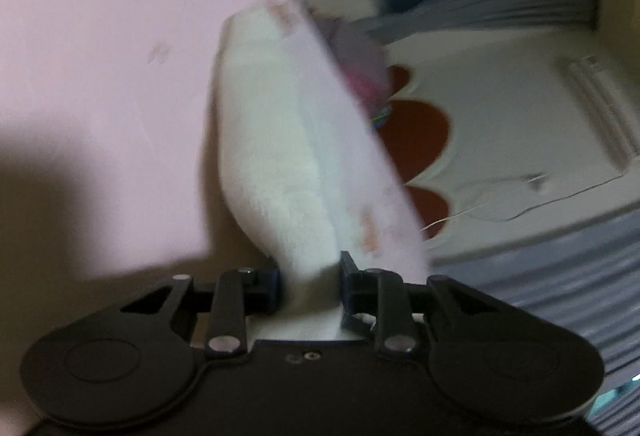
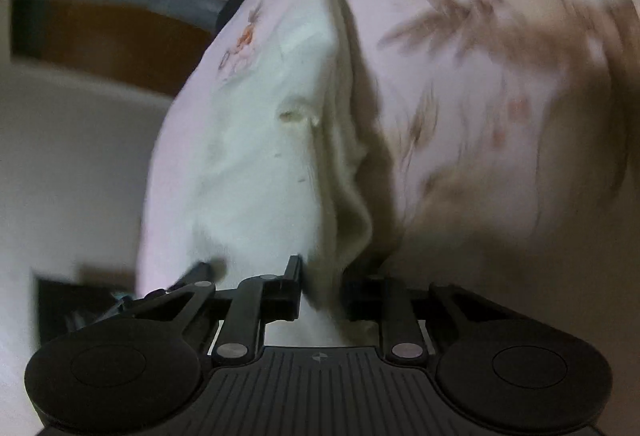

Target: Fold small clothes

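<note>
Fingers of both grippers [image 1: 310, 286] [image 2: 322, 288] pinch white cloth [image 1: 276, 156]; only right view shows its layered edge.

- Right gripper [image 2: 322, 288] pinches the white garment [image 2: 260, 156], cloth bunched between its closed jaws.
- From the jaws the garment stretches straight ahead, a folded edge with stacked layers just right of the centre line.
- Pink floral sheet [image 2: 500, 84] lies under it, spreading ahead and to the right of the jaws.
- Far ahead-left, a blurred brown panel [image 2: 112, 44].
</note>
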`<state>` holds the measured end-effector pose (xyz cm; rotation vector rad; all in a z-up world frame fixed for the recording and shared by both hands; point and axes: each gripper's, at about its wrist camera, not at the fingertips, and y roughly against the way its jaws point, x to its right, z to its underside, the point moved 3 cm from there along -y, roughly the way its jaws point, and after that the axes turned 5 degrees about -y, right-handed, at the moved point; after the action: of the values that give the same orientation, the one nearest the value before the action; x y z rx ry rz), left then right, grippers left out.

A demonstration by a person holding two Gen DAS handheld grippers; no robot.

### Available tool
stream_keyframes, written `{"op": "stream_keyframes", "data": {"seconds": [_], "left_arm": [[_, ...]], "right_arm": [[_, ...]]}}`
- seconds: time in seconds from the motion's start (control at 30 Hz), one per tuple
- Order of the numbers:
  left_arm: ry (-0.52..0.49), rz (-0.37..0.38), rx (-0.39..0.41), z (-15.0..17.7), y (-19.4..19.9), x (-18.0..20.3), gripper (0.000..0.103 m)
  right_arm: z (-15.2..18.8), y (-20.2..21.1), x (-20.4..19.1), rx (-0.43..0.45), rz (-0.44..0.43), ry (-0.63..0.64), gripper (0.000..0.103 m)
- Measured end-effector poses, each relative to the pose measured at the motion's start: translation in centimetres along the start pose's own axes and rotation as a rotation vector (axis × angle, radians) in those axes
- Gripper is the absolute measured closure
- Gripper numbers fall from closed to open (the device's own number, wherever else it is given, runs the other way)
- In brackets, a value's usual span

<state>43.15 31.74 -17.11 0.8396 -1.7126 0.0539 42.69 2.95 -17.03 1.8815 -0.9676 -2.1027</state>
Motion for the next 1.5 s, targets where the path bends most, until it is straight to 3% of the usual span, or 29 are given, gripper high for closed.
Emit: {"op": "stream_keyframes", "data": {"seconds": [0.07,0.1,0.17,0.23,0.3,0.4,0.47,0.5,0.53,0.6,0.73,0.8,0.83,0.9,1.0,1.1,1.13,1.2,1.23,1.27,1.3,1.33,1.4,1.5], "left_arm": [[-0.041,-0.043,-0.019,-0.3,0.6,0.3,0.075],[-0.067,-0.104,-0.054,-0.2,0.4,0.0,0.073],[-0.159,-0.297,-0.127,0.4,0.3,-0.9,0.070],[-0.237,-0.329,-0.088,0.4,1.6,0.2,0.059],[-0.350,-0.383,-0.008,0.3,2.9,2.0,0.057],[-0.453,-0.336,0.063,-0.3,2.4,4.5,0.067],[-0.519,-0.317,0.058,-0.6,0.6,5.5,0.078],[-0.527,-0.327,0.037,-0.5,-0.3,5.4,0.079],[-0.532,-0.345,-0.007,-0.4,-1.6,5.1,0.080],[-0.492,-0.385,-0.101,-0.2,-3.7,3.2,0.091],[-0.451,-0.367,-0.073,0.1,-3.1,2.4,0.096],[-0.483,-0.374,-0.051,0.5,-2.2,3.1,0.089],[-0.501,-0.373,-0.041,1.1,-1.7,3.7,0.079],[-0.533,-0.389,-0.012,2.1,-1.2,4.7,0.075],[-0.557,-0.453,0.010,3.6,0.1,5.4,0.068],[-0.556,-0.510,0.049,5.8,2.0,5.9,0.053],[-0.569,-0.558,0.055,6.7,2.3,6.2,0.039],[-0.615,-0.636,0.081,8.6,3.4,7.0,0.024],[-0.636,-0.675,0.101,9.6,3.7,7.5,0.010],[-0.651,-0.712,0.124,10.6,4.2,8.1,0.001],[-0.667,-0.742,0.149,11.6,4.6,8.8,0.001],[-0.683,-0.751,0.163,12.3,5.0,9.5,0.001],[-0.710,-0.761,0.182,13.8,6.0,11.2,0.000],[-0.727,-0.785,0.252,16.2,7.9,13.9,0.000]], "right_arm": [[1.1,0.5,-0.4,-0.019,-0.035,-0.027,0.085],[1.2,0.7,-0.2,-0.003,-0.003,-0.037,0.085],[0.8,1.0,0.6,0.059,0.136,-0.003,0.085],[0.5,2.2,0.0,0.118,0.166,0.052,0.085],[1.0,3.7,-2.7,0.216,0.232,0.216,0.085],[1.4,3.5,-7.3,0.307,0.258,0.459,0.085],[1.7,2.0,-9.0,0.315,0.285,0.568,0.085],[1.8,0.6,-9.4,0.302,0.305,0.609,0.085],[1.6,-0.6,-9.4,0.284,0.332,0.638,0.085],[1.3,-3.3,-8.1,0.225,0.476,0.680,0.090],[1.0,-4.1,-8.1,0.234,0.511,0.703,0.090],[1.5,-3.5,-8.3,0.241,0.502,0.693,0.090],[1.2,-3.2,-8.3,0.251,0.495,0.686,0.090],[2.4,-2.0,-8.1,0.274,0.459,0.698,0.090],[4.7,-0.6,-7.7,0.265,0.443,0.685,0.090],[7.1,1.3,-6.7,0.285,0.428,0.648,0.090],[8.1,2.0,-6.3,0.284,0.421,0.644,0.090],[10.0,2.9,-5.8,0.271,0.437,0.657,0.089],[11.1,3.6,-5.6,0.270,0.446,0.666,0.089],[11.9,4.1,-5.4,0.274,0.454,0.673,0.077],[12.9,4.9,-5.1,0.288,0.476,0.677,0.024],[13.7,5.6,-5.0,0.322,0.505,0.681,0.000],[16.0,7.9,-5.1,0.401,0.501,0.733,0.001],[18.4,10.2,-5.1,0.409,0.520,0.751,0.001]]}}
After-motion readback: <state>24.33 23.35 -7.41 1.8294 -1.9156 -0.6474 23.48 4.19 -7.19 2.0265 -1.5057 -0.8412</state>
